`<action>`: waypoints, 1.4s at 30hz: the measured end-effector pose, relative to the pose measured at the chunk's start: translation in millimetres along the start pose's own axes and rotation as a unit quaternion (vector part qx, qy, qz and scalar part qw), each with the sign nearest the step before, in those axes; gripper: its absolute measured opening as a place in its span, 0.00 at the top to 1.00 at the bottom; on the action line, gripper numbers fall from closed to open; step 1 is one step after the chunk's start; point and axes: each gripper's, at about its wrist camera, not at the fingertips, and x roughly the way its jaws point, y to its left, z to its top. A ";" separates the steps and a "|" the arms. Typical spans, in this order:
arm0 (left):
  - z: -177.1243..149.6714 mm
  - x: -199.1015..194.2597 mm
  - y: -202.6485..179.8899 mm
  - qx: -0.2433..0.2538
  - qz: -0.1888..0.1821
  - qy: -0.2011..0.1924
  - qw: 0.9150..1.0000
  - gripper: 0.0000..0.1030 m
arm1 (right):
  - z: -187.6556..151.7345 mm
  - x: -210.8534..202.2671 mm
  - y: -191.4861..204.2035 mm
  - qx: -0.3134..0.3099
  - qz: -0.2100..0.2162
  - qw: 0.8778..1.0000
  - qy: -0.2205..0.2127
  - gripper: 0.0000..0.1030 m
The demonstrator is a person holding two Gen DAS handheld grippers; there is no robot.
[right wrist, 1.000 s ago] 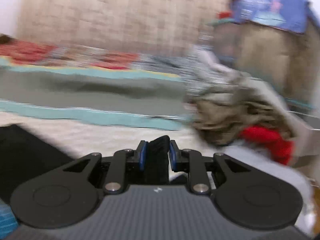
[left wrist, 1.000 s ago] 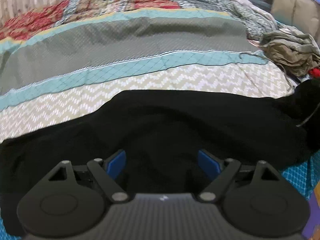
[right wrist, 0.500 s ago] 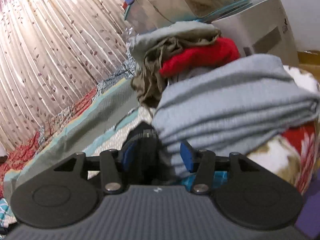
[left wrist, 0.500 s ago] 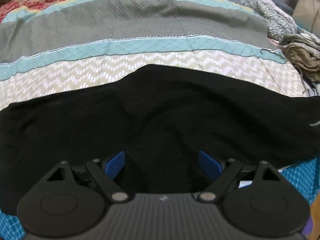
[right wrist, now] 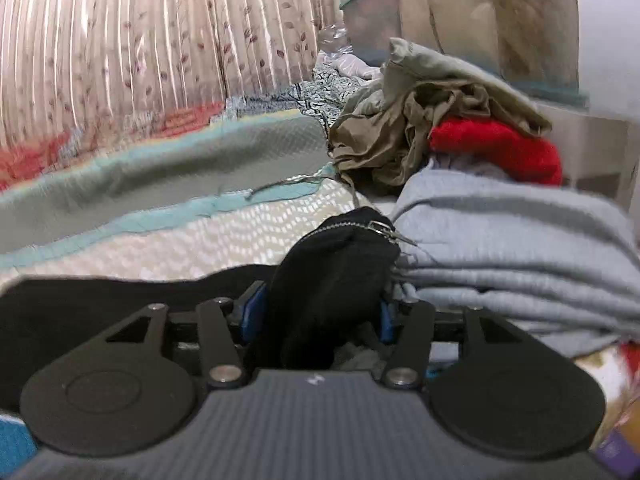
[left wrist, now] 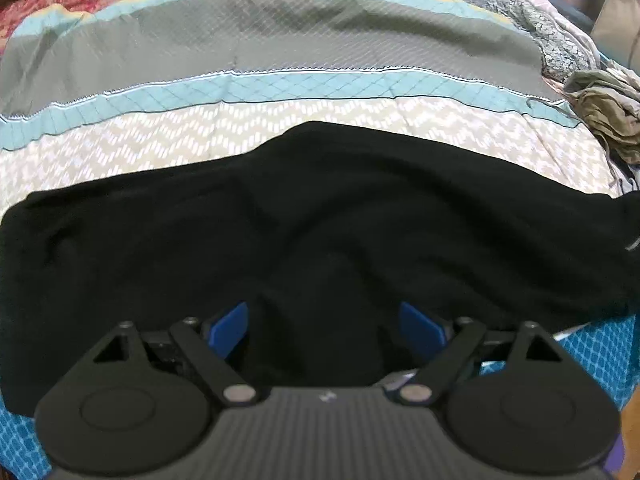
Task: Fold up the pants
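Observation:
Black pants (left wrist: pixel 320 216) lie spread across the near part of a striped quilt (left wrist: pixel 280 64). My left gripper (left wrist: pixel 325 326) is open, its blue pads wide apart just above the pants' near edge, holding nothing. In the right wrist view my right gripper (right wrist: pixel 320 312) has its jaws parted around a bunched end of the black pants (right wrist: pixel 336 264) that carries a metal zipper pull (right wrist: pixel 386 228). The cloth fills the gap between the pads. The rest of the pants (right wrist: pixel 100 304) stretches to the left.
A folded grey garment (right wrist: pixel 512 248) lies right beside my right gripper. Behind it are crumpled olive clothes (right wrist: pixel 408 136) and a red garment (right wrist: pixel 500 148). The olive pile (left wrist: pixel 604 112) sits at the bed's right edge. A curtain (right wrist: pixel 140 40) hangs behind the bed.
My right gripper swung round with the pants end and its jaws have opened wider than a second ago. My left gripper stayed open and shifted slightly over the pants.

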 end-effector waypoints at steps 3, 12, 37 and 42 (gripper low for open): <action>-0.4 1.2 -4.6 0.008 -0.003 -0.001 1.000 0.17 | 0.1 13.8 -34.1 0.110 0.018 0.993 0.025 0.50; -5.0 -0.2 -1.6 0.024 0.015 -0.007 1.000 0.17 | 37.6 -34.7 -52.7 0.158 -0.020 0.984 -0.076 0.81; -6.8 -14.4 25.5 -0.042 -0.089 -0.002 0.995 0.14 | 1.1 -29.8 175.3 -0.230 0.146 0.962 0.023 0.67; -18.0 -16.5 27.9 -0.032 -0.098 0.006 0.995 0.14 | -40.5 -27.5 210.5 -0.268 0.182 0.942 0.087 0.46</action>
